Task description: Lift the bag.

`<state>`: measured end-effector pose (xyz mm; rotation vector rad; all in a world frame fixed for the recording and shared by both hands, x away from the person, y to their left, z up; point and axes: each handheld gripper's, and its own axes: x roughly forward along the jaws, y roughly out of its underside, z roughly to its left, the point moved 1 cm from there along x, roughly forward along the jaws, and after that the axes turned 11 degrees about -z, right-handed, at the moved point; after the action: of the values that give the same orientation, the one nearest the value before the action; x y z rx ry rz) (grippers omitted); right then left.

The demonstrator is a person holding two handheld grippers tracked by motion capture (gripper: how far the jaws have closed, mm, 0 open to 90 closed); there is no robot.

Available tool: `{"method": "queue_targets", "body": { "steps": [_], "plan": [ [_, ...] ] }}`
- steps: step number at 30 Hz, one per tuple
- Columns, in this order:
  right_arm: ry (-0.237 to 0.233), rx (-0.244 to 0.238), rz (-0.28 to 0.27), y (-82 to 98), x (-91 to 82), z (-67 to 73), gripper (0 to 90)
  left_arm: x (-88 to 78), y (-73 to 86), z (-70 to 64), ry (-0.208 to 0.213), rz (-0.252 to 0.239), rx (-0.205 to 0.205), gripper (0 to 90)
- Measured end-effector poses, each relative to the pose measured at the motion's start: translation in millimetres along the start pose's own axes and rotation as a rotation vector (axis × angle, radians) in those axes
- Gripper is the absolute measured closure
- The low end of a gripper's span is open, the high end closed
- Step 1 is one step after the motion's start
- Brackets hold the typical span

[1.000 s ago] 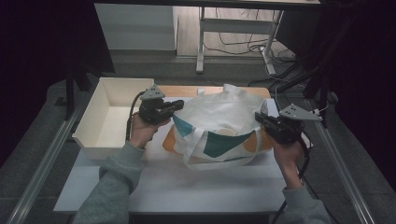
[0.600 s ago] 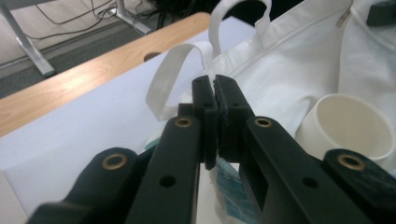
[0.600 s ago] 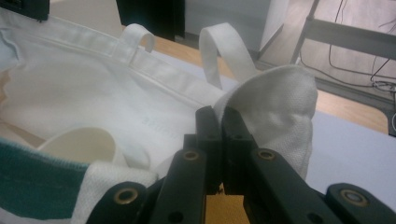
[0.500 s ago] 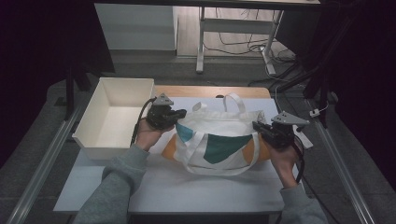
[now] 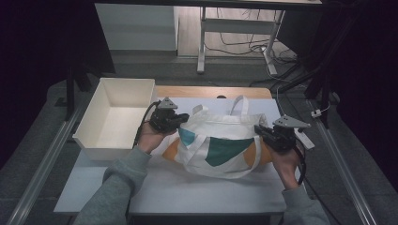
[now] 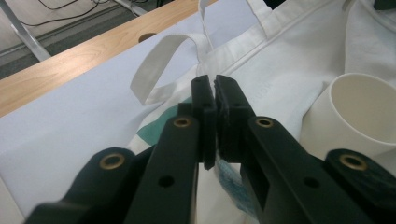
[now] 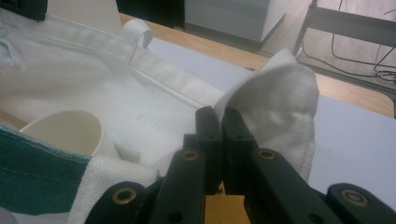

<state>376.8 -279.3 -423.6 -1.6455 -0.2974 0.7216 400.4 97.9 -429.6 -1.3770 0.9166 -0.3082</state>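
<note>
A white tote bag (image 5: pixel 220 140) with teal and orange patches lies across the white table (image 5: pixel 187 192), handles (image 5: pixel 239 105) pointing to the far side. My left gripper (image 5: pixel 182 122) is shut on the cloth at the bag's left edge; in the left gripper view the jaws (image 6: pixel 215 93) pinch the fabric. My right gripper (image 5: pixel 263 134) is shut on the bag's right edge, and white cloth (image 7: pixel 280 102) bulges past its jaws (image 7: pixel 217 121). A white cup (image 6: pixel 355 112) lies on its side among the bag's folds, its open mouth (image 7: pixel 65 133) facing the right gripper.
An open white box (image 5: pixel 89 115) stands at the table's left, just beyond my left hand. A wooden strip (image 5: pixel 211 91) runs along the far edge. Metal rails flank the table, and cables and desk legs (image 5: pixel 202 42) lie on the floor beyond.
Both hands have sunk with the bag. It hung puffed up between the grippers a second ago and now lies flatter on the table with its handles spread out.
</note>
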Motion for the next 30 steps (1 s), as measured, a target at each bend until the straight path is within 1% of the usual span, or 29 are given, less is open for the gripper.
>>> {"method": "queue_targets", "body": {
  "steps": [2,6,8,9,11,13,15,17,19,20,21,22,25,27,30],
  "plan": [
    [-0.003,0.001,-0.002,-0.8,-0.2,0.1,85.7,-1.4,-1.1,-0.6,-0.002,-0.011,0.000,80.8],
    [-0.008,0.007,-0.008,-2.3,-1.2,-0.4,83.5,-5.4,-3.7,-2.4,0.001,-0.029,0.006,78.0],
    [-0.011,0.007,-0.011,-2.7,-1.6,-0.6,80.6,-6.4,-4.3,-3.0,0.006,-0.034,0.005,72.6],
    [-0.007,0.006,-0.013,-3.3,-2.2,-0.6,76.4,-7.2,-4.9,-3.6,0.003,-0.040,0.005,67.3],
    [0.002,0.009,-0.036,-5.8,-4.9,-0.7,63.1,-11.5,-7.5,-5.1,-0.004,-0.056,0.005,56.4],
    [0.009,0.013,-0.061,-10.2,-9.8,-0.5,52.3,-19.3,-11.4,-6.2,-0.003,-0.074,0.002,49.3],
    [0.011,-0.001,-0.091,-15.0,-16.4,1.0,46.5,-28.2,-15.0,-8.0,0.016,-0.067,0.006,44.9],
    [-0.010,-0.011,-0.095,-18.5,-21.7,2.4,43.2,-38.0,-16.3,-11.0,0.019,-0.067,0.020,42.0],
    [-0.027,-0.005,-0.105,-19.6,-26.9,3.3,41.5,-46.8,-15.8,-13.2,0.034,-0.057,0.023,40.2],
    [-0.042,0.005,-0.112,-19.2,-29.1,3.3,41.2,-50.8,-14.7,-14.2,0.041,-0.053,0.022,39.2],
    [-0.056,0.012,-0.114,-18.4,-31.0,3.1,41.1,-54.4,-12.9,-15.1,0.049,-0.053,0.020,38.5],
    [-0.060,0.012,-0.110,-17.1,-32.8,3.1,40.9,-57.5,-10.4,-16.3,0.056,-0.048,0.019,37.9],
    [-0.065,0.014,-0.102,-12.2,-38.0,2.0,40.9,-64.9,-1.0,-20.5,0.048,-0.034,0.027,36.7],
    [-0.068,0.018,-0.110,-9.2,-42.2,0.8,40.9,-69.5,5.6,-23.2,0.045,-0.029,0.031,35.9],
    [-0.070,0.015,-0.113,-5.7,-48.6,0.5,40.9,-77.6,15.3,-27.4,0.037,-0.030,0.034,35.5]
  ]
}}
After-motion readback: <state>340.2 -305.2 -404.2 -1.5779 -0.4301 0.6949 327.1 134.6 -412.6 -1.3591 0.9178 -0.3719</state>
